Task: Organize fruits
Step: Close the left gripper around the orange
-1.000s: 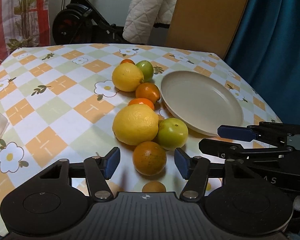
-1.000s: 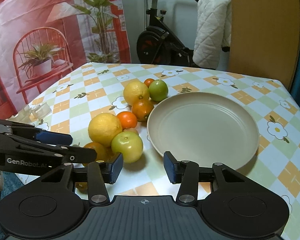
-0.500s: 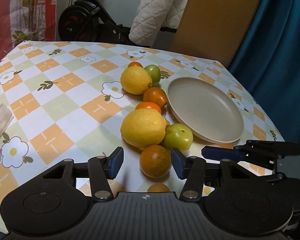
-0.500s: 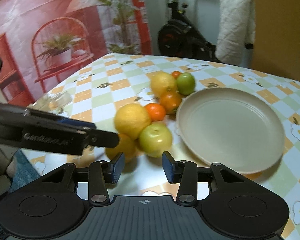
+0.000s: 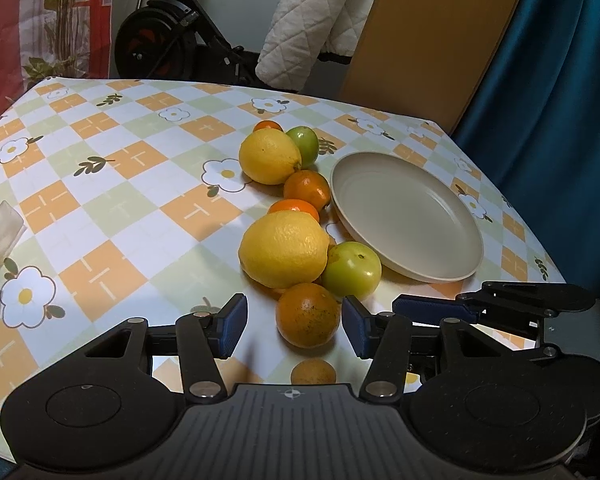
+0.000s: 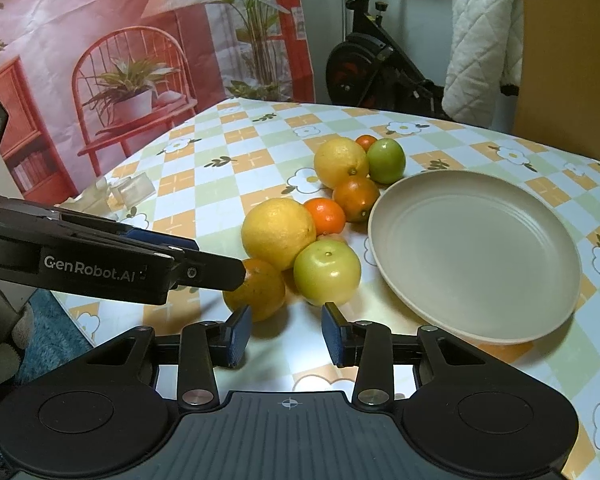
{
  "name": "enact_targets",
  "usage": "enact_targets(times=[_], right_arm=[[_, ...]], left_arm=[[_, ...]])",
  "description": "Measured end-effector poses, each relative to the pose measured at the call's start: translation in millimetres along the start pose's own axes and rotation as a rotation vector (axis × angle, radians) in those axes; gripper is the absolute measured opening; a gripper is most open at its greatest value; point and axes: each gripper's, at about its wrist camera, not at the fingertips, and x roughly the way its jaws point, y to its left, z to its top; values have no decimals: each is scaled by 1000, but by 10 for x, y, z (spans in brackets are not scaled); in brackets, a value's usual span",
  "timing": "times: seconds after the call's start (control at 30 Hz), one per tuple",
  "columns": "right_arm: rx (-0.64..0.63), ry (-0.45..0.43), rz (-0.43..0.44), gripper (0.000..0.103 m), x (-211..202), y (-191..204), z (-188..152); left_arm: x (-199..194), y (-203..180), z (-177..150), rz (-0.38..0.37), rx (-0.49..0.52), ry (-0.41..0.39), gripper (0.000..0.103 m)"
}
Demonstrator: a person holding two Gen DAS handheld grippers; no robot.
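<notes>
A row of fruits lies left of an empty beige plate [image 5: 406,216] [image 6: 472,256]: two lemons, two green apples and several oranges. My left gripper [image 5: 294,330] is open around the nearest orange [image 5: 308,316] [image 6: 256,288]; the right pad is almost touching it and a gap shows at the left pad. The near lemon [image 5: 284,248] and near green apple [image 5: 352,268] lie just beyond. My right gripper [image 6: 287,334] is open with its jaws closing on nothing. It stands just short of the near green apple [image 6: 327,272]. The left gripper's fingertip [image 6: 220,274] reaches the orange from the left.
Clear plastic pieces [image 5: 0,228] [image 6: 132,192] lie near the table's left edge. An exercise bike [image 5: 168,40] and a white quilted cloth [image 5: 316,20] stand behind the table. A blue curtain [image 5: 560,100] hangs to the right. The table's front edge runs just below both grippers.
The left gripper's jaws have narrowed a little and the nearest orange now sits deeper between them. The right gripper's jaws have narrowed, and it has turned left, bringing the green apple ahead.
</notes>
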Motion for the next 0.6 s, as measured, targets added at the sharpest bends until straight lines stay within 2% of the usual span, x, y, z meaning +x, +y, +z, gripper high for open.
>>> enact_targets(times=[0.33,0.47,0.6], right_arm=[[-21,-9,21,36,96,42,15],[-51,-10,43,36,154,111,20],[-44,-10,51,35,189,120,16]], left_arm=[[107,10,10,-19,-1,15,54],[176,96,14,-54,-44,35,44],[228,180,19,-82,-87,44,43]])
